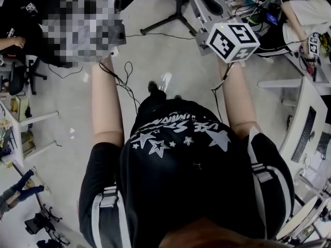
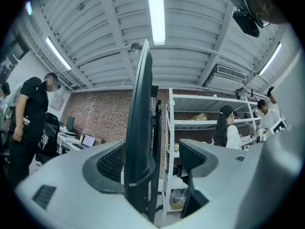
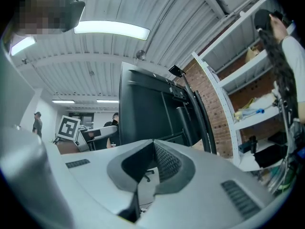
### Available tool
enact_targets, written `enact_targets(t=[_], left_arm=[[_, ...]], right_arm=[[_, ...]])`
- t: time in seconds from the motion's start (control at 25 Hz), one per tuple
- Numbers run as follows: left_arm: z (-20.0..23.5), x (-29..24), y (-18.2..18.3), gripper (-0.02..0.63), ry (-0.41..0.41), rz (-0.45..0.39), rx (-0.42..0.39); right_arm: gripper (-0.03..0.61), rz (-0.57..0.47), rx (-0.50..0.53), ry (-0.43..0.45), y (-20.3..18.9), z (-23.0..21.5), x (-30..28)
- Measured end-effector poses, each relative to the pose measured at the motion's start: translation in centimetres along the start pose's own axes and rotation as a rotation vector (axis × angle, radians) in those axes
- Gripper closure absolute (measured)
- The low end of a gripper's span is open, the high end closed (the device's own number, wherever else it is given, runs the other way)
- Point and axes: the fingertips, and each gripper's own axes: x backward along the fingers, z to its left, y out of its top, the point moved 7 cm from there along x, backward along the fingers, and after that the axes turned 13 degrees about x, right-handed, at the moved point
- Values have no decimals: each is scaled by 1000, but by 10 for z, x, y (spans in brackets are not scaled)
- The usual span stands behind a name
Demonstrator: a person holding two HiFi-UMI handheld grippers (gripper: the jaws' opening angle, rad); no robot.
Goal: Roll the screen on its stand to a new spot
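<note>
The black screen [image 2: 142, 128] stands edge-on in the left gripper view, its thin side between my left gripper's [image 2: 152, 162] wide-apart jaws. It lies close against the left pad [image 2: 112, 163], and the right pad [image 2: 190, 156] stands off it. The right gripper view shows the screen's dark back [image 3: 147, 109] and its stand post [image 3: 198, 118] just beyond my right gripper [image 3: 151, 145], whose tips meet with nothing between them. In the head view a mosaic patch hides the left gripper, and the right gripper [image 1: 201, 4] with its marker cube [image 1: 232, 40] reaches towards the black stand legs [image 1: 176, 15].
White shelving [image 2: 200, 123] with a person [image 2: 228, 130] beside it stands behind the screen. Another person in black [image 2: 28, 123] stands at left by desks with laptops [image 2: 81, 140]. A cable [image 1: 126, 81] trails on the floor; a desk with a keyboard [image 1: 305, 133] is at right.
</note>
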Motion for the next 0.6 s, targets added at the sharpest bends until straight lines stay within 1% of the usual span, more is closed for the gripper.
enact_targets(t=[0.16,0.32,0.44,0.48,0.56,0.6], left_arm=[[-11,20,2,258,0,10,14],[-22,30,0,260,-40,24,41],[-29,34,-7,266,-91,54,73],[-32,35,-9,285,-109,67,81],[-38,37,-10,363,-135,86,91],[-40,39,-9,385,-145,92,98]], right_arm=[[571,10,-12,28,-4,2,4],[571,-7,-16,40,-2,5,11],[571,-10,-11,27,-3,7,19],[571,-10,-10,18,-2,7,22],[571,-7,-7,0,0,9,26],[571,-3,-5,-8,2,10,28]])
